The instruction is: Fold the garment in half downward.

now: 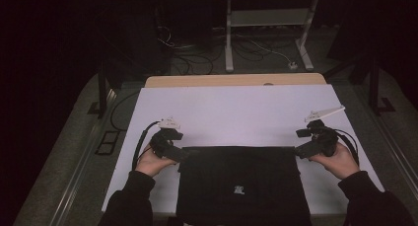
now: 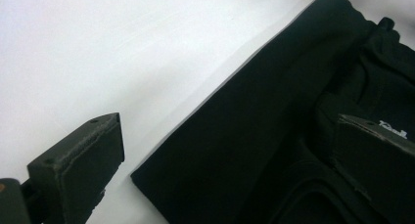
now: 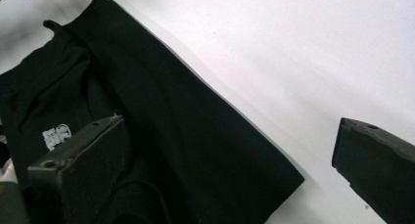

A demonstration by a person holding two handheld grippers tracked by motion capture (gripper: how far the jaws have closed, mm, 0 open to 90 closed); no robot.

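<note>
A black folded garment with a small white logo lies flat at the near middle of the white table cover. My left gripper hangs at the garment's far left corner, jaws wide open. In the left gripper view the corner of the garment lies between and beyond the open jaws of my left gripper. My right gripper is at the far right corner, also open. The right gripper view has the garment with its corner between the jaws of my right gripper.
The white cover lies on a wooden table whose far edge shows as a tan strip. Beyond it are the white legs of a desk frame and cables on the dark floor. A black sleeve comes in at each lower corner.
</note>
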